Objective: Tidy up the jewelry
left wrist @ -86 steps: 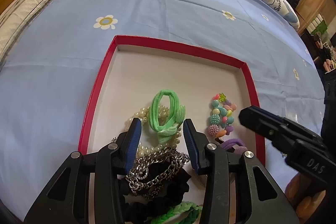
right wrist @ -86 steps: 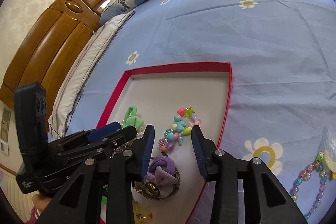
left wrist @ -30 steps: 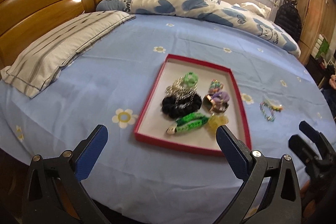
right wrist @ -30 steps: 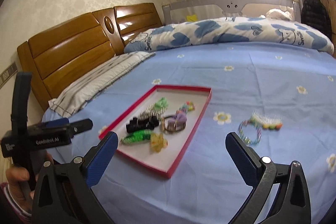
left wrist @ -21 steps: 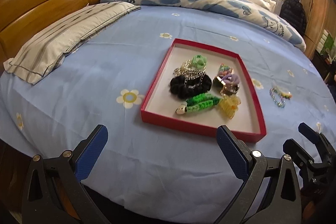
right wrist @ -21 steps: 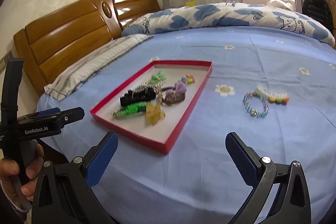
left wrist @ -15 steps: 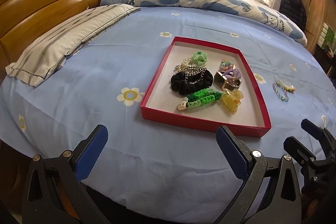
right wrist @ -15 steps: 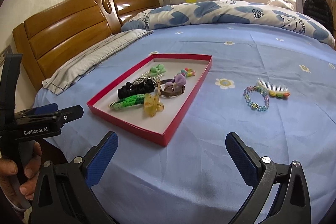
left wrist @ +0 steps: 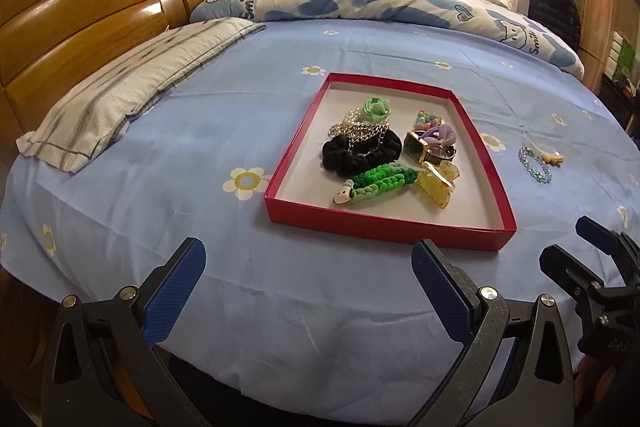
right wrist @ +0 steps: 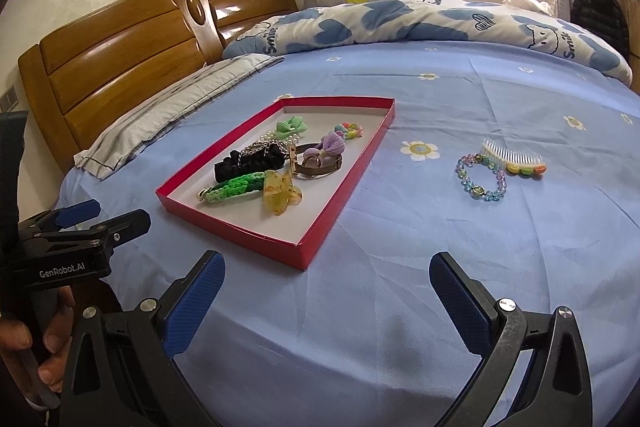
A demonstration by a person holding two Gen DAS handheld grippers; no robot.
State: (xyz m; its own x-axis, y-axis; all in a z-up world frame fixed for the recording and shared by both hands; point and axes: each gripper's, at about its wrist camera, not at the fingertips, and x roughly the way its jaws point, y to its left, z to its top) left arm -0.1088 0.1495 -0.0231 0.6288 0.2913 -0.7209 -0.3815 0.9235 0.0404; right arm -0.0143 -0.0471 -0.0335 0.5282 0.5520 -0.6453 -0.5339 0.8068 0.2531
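right wrist view is showing the right gripper [right wrist: 326,281] hanging spread wide and empty above the blue flowered bedsheet [right wrist: 400,247], likely backing off for an overview. the shallow red cardboard tray [right wrist: 320,241] is holding most pieces gathered together, while the pastel beaded bracelet [right wrist: 480,177] and clear-toothed hair comb [right wrist: 514,159] are lying well apart on the sheet, probably next. the left gripper [left wrist: 308,289] is also hovering splayed, gripping nothing.

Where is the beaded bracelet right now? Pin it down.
The beaded bracelet lies on the blue bedsheet, outside and right of the red tray in the right wrist view, touching the hair comb beside it.
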